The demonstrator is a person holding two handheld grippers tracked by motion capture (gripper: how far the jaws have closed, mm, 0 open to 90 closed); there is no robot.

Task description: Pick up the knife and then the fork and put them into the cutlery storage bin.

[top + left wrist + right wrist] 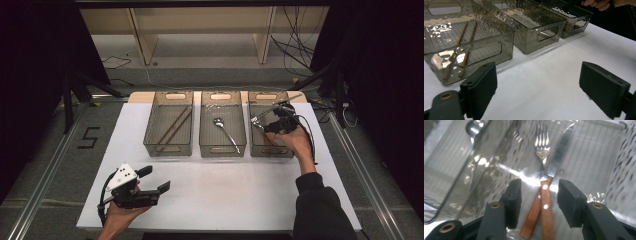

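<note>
Three clear grey bins stand in a row at the back of the white table [225,190]. The left bin [168,149] holds brown chopsticks [175,125], the middle bin [222,150] a metal spoon [225,132]. My right gripper [267,127] reaches down into the right bin [272,151]. In the right gripper view its jaws [539,195] stand open on either side of a wooden-handled fork [541,145] and knife [556,157], which lie side by side on the bin floor; the pads do not touch them. My left gripper [156,179] stands open over the table's front left, nothing between its jaws [537,90].
In the left gripper view, the left bin [486,53] with chopsticks [461,42] is nearest, then the middle bin [529,42] and the right bin [584,17], with a hand [599,3] above it. Shelving and cables lie on the floor beyond the table.
</note>
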